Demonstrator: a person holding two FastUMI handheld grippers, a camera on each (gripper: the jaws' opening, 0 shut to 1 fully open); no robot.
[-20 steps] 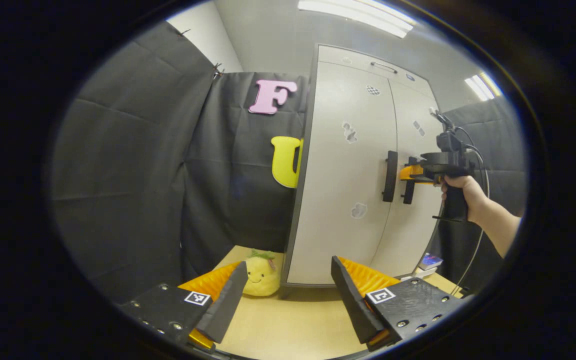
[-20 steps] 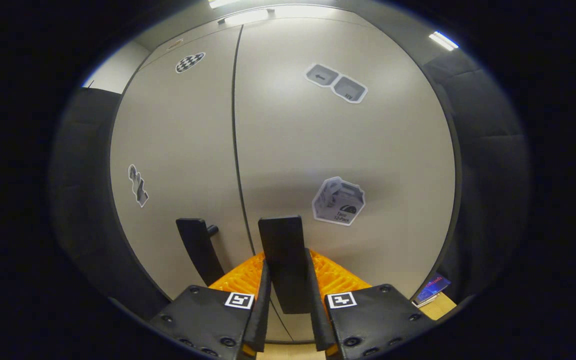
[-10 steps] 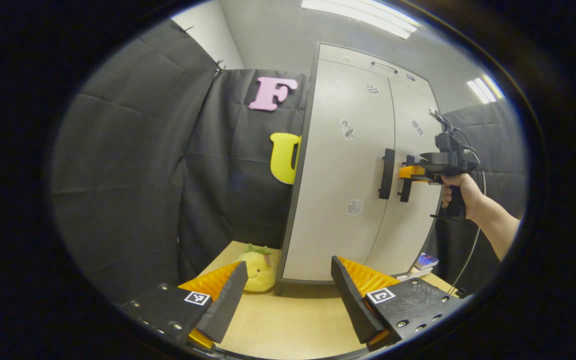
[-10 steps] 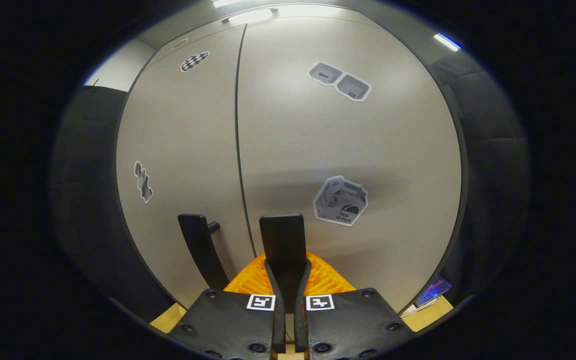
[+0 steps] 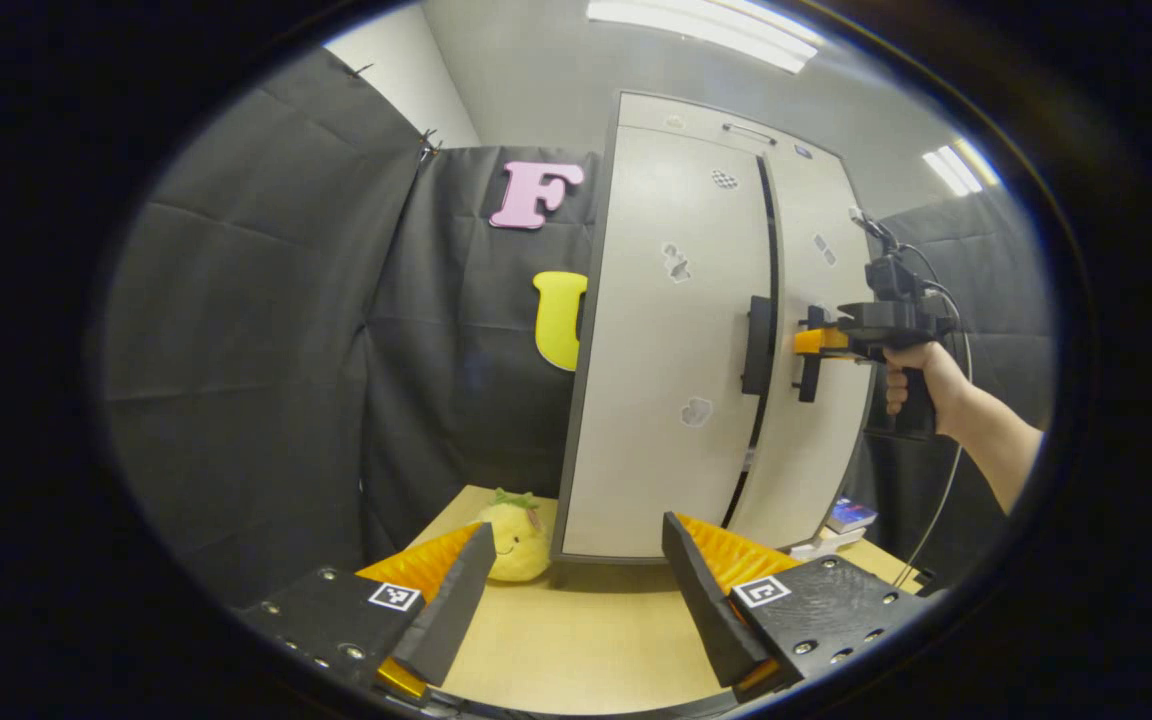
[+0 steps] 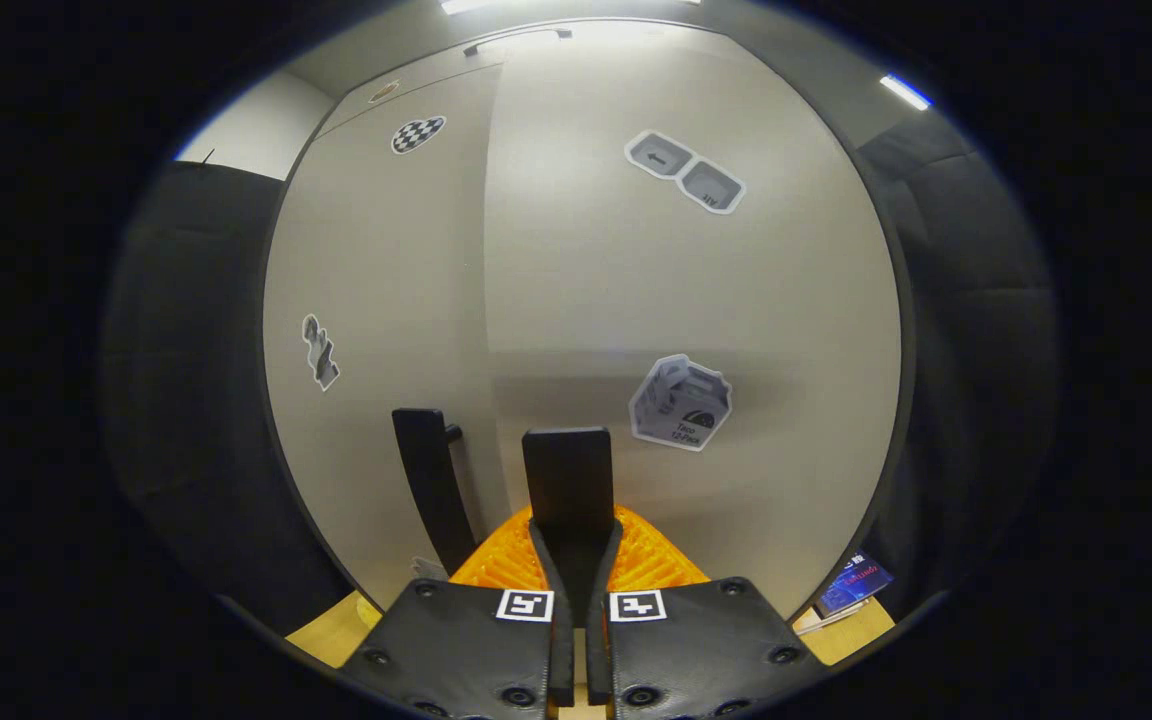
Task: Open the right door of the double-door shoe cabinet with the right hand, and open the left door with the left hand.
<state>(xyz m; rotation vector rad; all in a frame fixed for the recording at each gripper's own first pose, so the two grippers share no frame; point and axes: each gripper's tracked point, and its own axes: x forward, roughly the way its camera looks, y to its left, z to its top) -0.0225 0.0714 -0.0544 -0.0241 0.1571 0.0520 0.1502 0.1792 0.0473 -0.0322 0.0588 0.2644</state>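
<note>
Standing upright on the pale wooden tabletop (image 5: pixel 576 660), against the black cloth wall: tall pale-grey double-door shoe cabinet (image 5: pixel 681 330), stickers dotted across both fronts

Swinging out a little already: right door (image 6: pixel 696 300), a dark gap showing between it and the left door (image 5: pixel 666 350) along the middle seam, so judging the first half of the task as begun but far from finished, the door barely ajar

Sitting flush and shut: left door, its black vertical bar handle (image 5: pixel 757 345) untouched, the whole second half of the task left to do

Clamping the right door's black vertical bar handle (image 6: pixel 566 490): right gripper (image 6: pixel 576 560), jaws closed tight on the bar from both sides; seen from the left gripper view as a gripper held in a person's hand (image 5: pixel 921 380) at handle height

Hovering well apart from the cabinet, low over the tabletop: left gripper (image 5: pixel 576 590), jaws spread wide with nothing between them

Lying small beside the cabinet's foot: yellow pineapple-shaped plush toy (image 5: pixel 516 535), and a small dark booklet (image 6: pixel 851 583) by the right side
</note>
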